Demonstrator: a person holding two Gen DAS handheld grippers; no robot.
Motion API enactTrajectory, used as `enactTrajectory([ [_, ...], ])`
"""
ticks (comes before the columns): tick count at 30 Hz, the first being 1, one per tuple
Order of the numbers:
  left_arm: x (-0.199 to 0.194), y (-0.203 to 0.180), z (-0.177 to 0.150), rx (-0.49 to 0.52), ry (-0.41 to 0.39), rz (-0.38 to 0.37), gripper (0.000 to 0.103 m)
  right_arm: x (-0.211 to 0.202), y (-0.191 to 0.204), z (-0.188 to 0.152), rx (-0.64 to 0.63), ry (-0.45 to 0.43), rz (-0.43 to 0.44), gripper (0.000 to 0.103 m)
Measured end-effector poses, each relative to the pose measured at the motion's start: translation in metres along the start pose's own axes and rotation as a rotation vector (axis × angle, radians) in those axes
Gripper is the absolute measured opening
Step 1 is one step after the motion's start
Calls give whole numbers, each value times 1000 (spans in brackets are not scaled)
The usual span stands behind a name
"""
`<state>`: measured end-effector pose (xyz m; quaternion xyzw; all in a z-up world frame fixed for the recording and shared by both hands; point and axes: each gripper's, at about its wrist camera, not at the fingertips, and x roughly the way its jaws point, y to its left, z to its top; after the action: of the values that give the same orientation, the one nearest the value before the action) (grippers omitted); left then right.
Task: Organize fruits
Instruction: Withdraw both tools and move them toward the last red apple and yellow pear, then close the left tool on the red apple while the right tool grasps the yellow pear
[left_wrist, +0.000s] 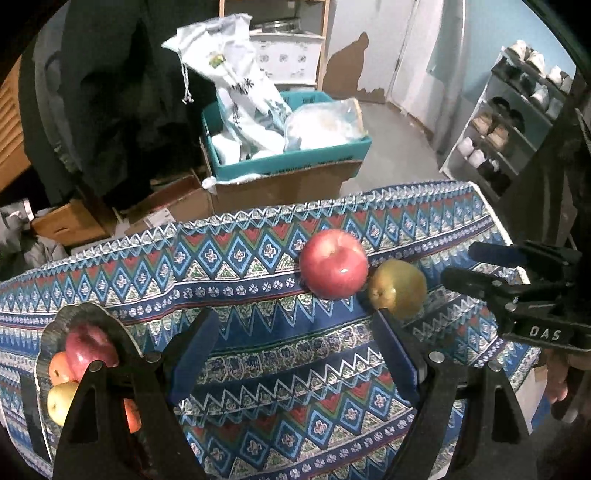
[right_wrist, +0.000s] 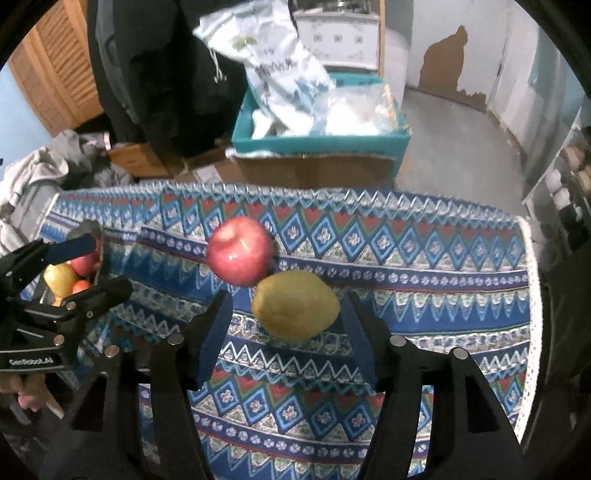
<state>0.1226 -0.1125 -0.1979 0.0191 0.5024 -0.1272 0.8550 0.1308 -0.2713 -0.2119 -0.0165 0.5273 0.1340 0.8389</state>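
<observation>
A red apple (left_wrist: 333, 263) (right_wrist: 240, 255) and a yellow-green pear (left_wrist: 398, 288) (right_wrist: 295, 304) lie touching on the patterned tablecloth. A dark bowl (left_wrist: 83, 317) (right_wrist: 85, 229) at the left holds several fruits: a dark red apple (left_wrist: 90, 349), orange ones and a yellow one (right_wrist: 60, 279). My left gripper (left_wrist: 295, 328) is open and empty, short of the red apple. My right gripper (right_wrist: 288, 314) is open, its jaws on either side of the pear, just short of it. Each gripper shows in the other's view: the right one (left_wrist: 484, 264) and the left one (right_wrist: 99, 266).
The table (left_wrist: 258, 362) ends at a far edge and a right edge (right_wrist: 530, 266). Beyond it stand cardboard boxes, a teal box (left_wrist: 288, 162) with bags, dark clothing and a shoe rack (left_wrist: 517, 110) at the right.
</observation>
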Motion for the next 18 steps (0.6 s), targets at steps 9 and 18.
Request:
enactTrajectory([
  [9,39,5,-2,-6,55,-8,86,52,-1,-7,-48,110,-13,67],
  [18,60,16,-2,-37,94,-13,86,86,4,-9,-117,138,-69,83],
])
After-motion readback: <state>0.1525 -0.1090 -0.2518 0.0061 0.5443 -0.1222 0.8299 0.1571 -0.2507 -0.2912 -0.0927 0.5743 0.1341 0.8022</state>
